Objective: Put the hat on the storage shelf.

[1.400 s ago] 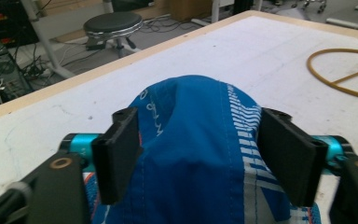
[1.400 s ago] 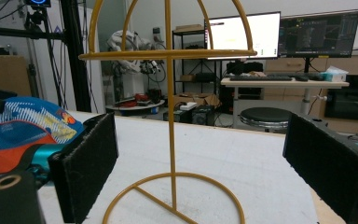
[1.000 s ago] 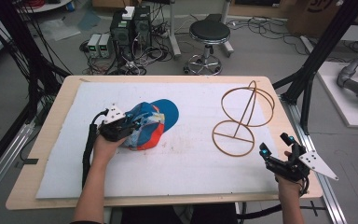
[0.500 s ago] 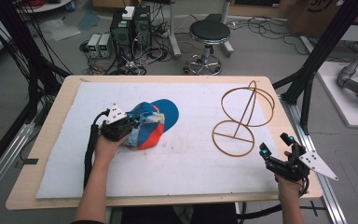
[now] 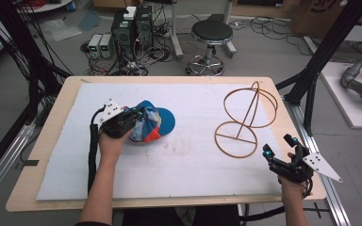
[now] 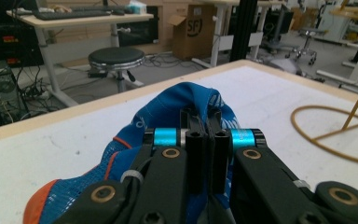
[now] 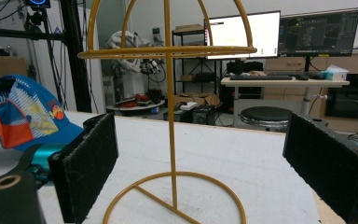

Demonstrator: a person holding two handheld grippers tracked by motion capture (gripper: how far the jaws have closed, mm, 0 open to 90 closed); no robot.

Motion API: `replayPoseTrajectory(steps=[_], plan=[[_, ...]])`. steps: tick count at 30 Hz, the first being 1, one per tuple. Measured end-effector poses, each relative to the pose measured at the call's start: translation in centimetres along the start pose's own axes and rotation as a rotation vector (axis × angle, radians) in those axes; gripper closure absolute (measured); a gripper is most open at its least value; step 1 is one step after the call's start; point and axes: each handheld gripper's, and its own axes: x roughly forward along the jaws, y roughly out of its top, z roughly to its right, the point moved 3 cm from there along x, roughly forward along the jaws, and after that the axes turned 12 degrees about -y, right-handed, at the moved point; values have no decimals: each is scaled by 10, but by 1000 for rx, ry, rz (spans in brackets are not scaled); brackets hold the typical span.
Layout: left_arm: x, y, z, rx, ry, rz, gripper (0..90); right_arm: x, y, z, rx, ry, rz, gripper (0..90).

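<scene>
Over on the left of the white mat (image 5: pixel 179 165), the left gripper (image 5: pixel 139 117) has its jaws pinched tight on the cap (image 5: pixel 153 125), having just finished closing; in the left gripper view the two black jaws stand almost together with a fold of blue fabric squeezed between them. The cap, blue with orange and patterned panels, lies on the mat towards its left half, with the blue brim pointing to the right, towards the stand. The person's left hand (image 5: pixel 111 143) wraps the gripper body from below, and a black cable (image 5: pixel 92 150) runs back along the forearm.

Further right stands the wire hat stand (image 5: pixel 245 120), a golden ring flat on the mat with a thin post rising to a domed hoop frame; it is well apart from the cap and nothing hangs on it.

At the far right, near the table's front corner, the right gripper (image 5: pixel 278 146) rests in the person's right hand (image 5: pixel 293 186) with its jaws spread wide and nothing between the pads; in the right gripper view it faces the stand's post, with the cap off to the left
</scene>
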Motion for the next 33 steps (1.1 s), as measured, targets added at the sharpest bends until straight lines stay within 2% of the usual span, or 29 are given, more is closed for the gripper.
replayPoseTrajectory(steps=[5,16,23,26,33], plan=[[-3,14,4,-12,-5,88,885,0,0,0,0,2,2,100],[-3,52,15,16,-5,182,885,0,1,1,7,-1,4,100],[-6,79,22,34,-9,272,885,0,1,1,7,1,11,100],[-7,89,25,29,-16,310,885,0,1,1,6,2,6,100],[-3,104,30,16,-20,362,885,-1,1,3,9,-2,10,100]])
